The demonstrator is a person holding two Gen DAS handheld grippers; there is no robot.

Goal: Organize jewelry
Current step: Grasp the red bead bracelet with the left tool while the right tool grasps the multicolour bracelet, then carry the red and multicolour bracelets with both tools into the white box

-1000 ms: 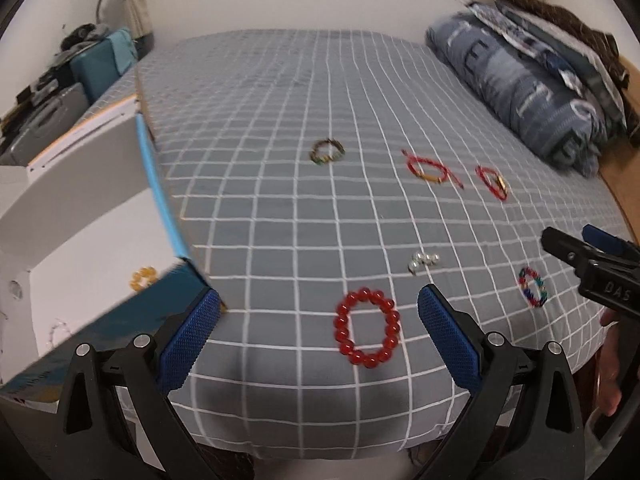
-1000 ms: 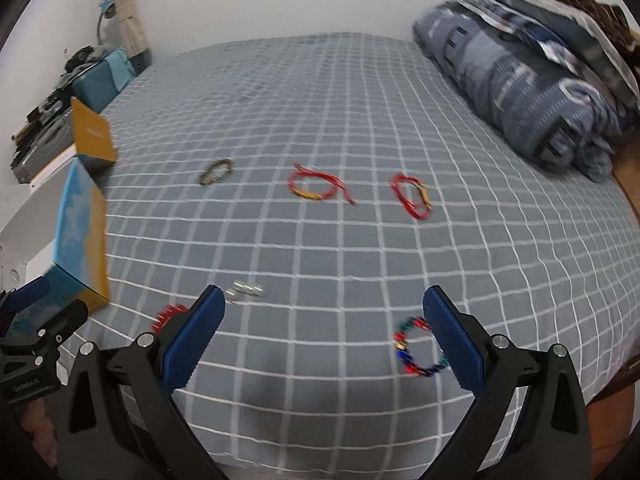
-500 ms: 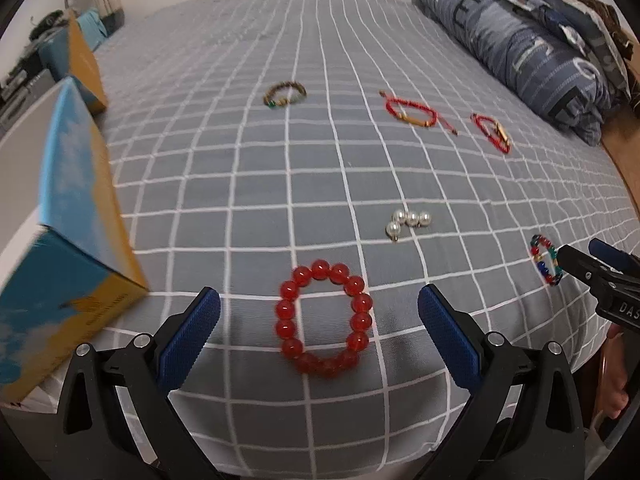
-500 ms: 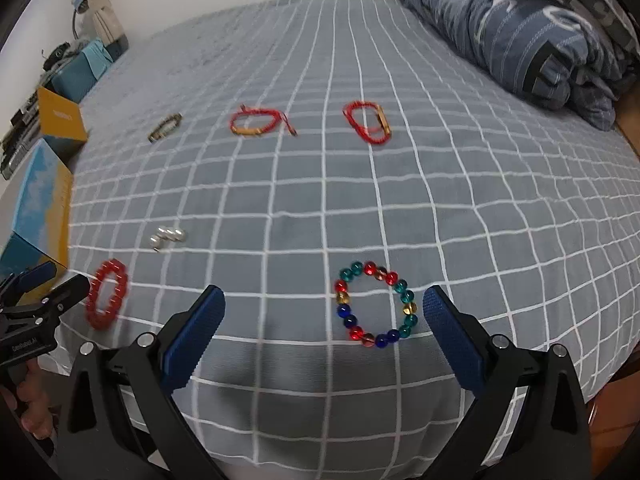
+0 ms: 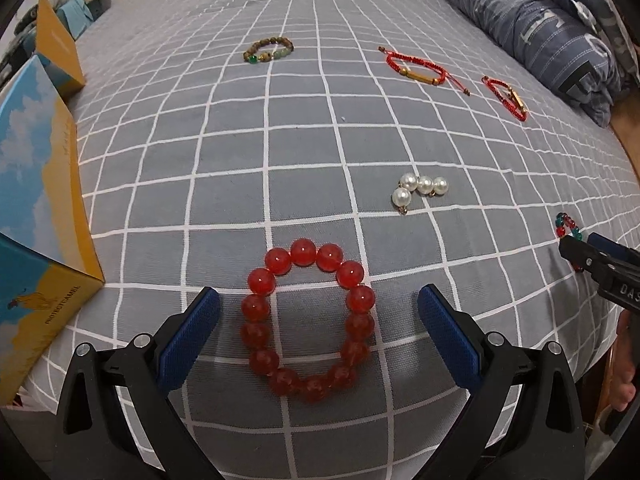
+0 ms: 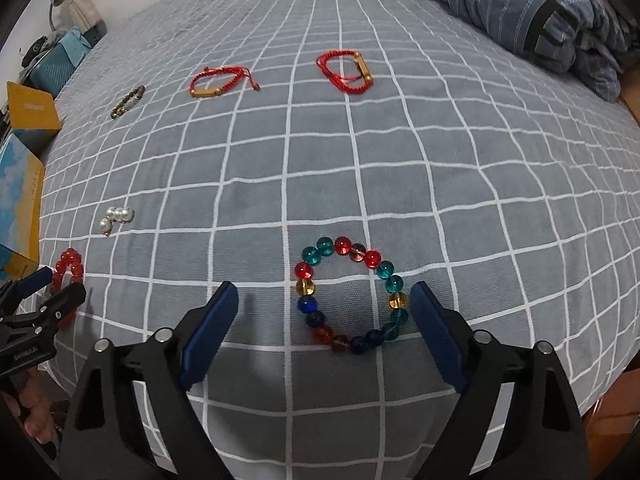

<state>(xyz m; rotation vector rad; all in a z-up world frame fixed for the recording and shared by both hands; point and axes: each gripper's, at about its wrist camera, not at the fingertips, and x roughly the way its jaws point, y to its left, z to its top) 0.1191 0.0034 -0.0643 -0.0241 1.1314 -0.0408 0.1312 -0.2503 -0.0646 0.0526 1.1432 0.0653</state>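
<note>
Red bead bracelet: on the grey checked bedspread near its front edge, now lying between the fingers of my L gripper; 0.5 s ago it sat just ahead of them. L jaws wide apart, nothing touched.
Multicolour bead bracelet: same story on the R side, now between the blue pads of my R gripper, nearer the right pad; jaws spread, no contact I can see.
Pearl cluster: loose, beyond the red beads, unmoved.
Brown/green bead bracelet, red cord w/ gold tube, 2nd red cord: far row, unmoved.
Blue/yellow box: left edge, closer in L view than before.
</note>
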